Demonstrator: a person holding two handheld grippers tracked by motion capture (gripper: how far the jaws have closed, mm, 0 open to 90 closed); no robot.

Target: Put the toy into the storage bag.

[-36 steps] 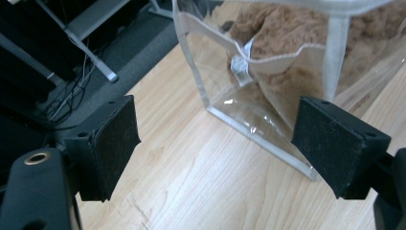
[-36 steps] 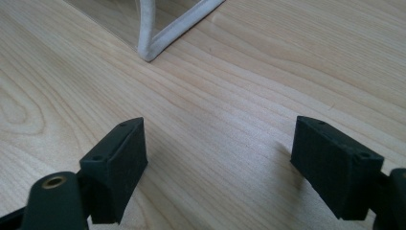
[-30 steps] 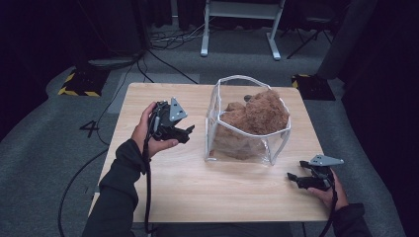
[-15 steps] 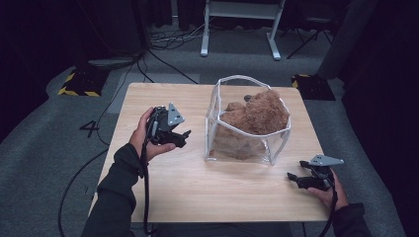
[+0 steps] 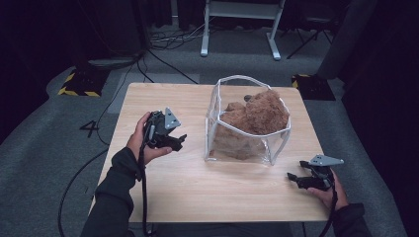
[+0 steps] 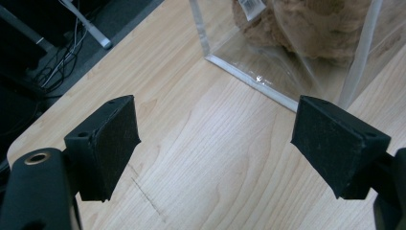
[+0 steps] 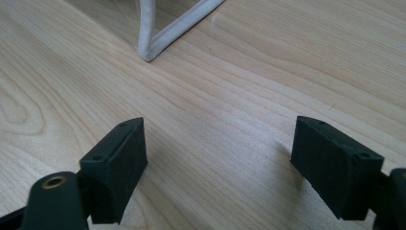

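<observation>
At the centre right of the high view, a clear plastic bag (image 5: 247,131) with white piping stands on the wooden counter (image 5: 197,182), a brown plush toy (image 5: 257,116) stuffed inside it (a white tag shows through the plastic in the left gripper view). Left of centre, the left tool (image 5: 175,140) hangs just above the wood, its jaws spread wide with nothing between them, aimed at the bag's lower corner and apart from it. At the lower right of the frame, the right tool (image 5: 296,180) sits low near the counter's edge, jaws likewise wide and empty, near the bag's piped corner.
</observation>
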